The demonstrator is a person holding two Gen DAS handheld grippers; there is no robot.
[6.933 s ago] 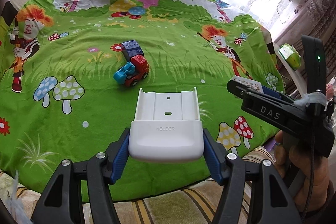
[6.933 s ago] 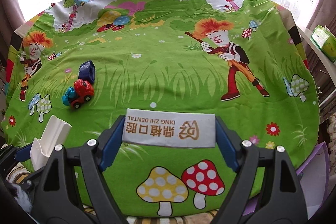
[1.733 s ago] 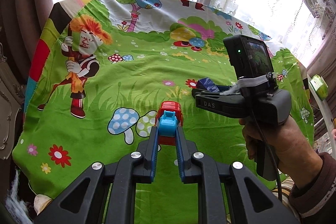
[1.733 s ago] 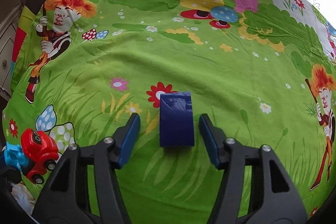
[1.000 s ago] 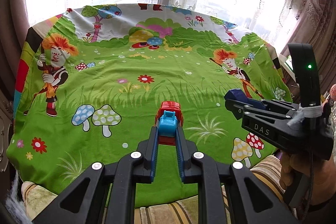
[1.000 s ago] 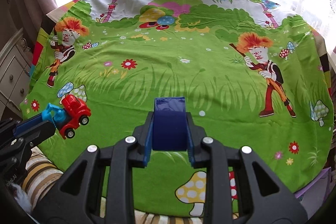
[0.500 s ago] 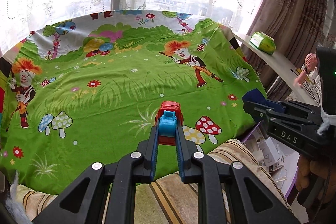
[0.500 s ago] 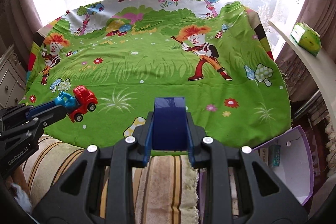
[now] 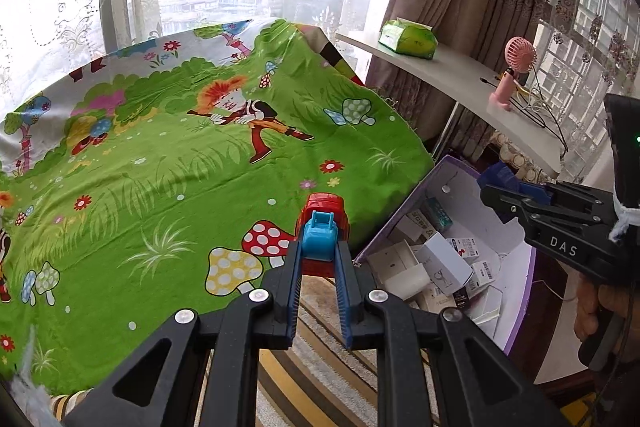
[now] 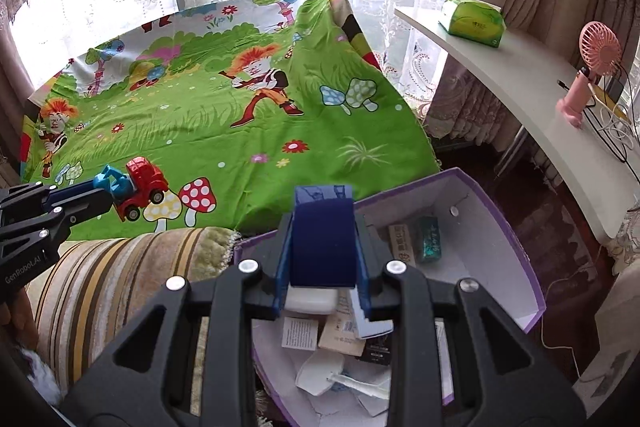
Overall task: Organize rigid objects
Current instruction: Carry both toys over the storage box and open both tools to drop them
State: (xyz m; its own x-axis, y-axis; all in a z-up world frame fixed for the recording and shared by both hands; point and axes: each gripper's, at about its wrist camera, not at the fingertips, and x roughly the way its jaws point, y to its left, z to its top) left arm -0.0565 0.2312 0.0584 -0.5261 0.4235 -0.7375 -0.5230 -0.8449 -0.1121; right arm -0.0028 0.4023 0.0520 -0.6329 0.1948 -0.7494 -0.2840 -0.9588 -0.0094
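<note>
My left gripper (image 9: 318, 247) is shut on a red and blue toy truck (image 9: 322, 223), held in the air over the front edge of the green cartoon cloth (image 9: 180, 167); the truck also shows in the right wrist view (image 10: 134, 189). My right gripper (image 10: 322, 247) is shut on a dark blue box (image 10: 323, 235) and holds it above the near left part of a purple, white-lined box (image 10: 500, 223). That box holds several small cartons and a white holder (image 10: 320, 367). It also shows in the left wrist view (image 9: 516, 311), right of the truck.
A striped cushion edge (image 10: 120, 275) runs along the front of the cloth. A white shelf (image 10: 540, 107) at the right carries a green tissue pack (image 10: 472, 21), a pink fan (image 10: 588, 83) and cables. Curtains and windows stand behind.
Both grippers have swung right with their objects. The right gripper has come over the purple box. The left gripper with the truck has moved toward the cloth's right front edge.
</note>
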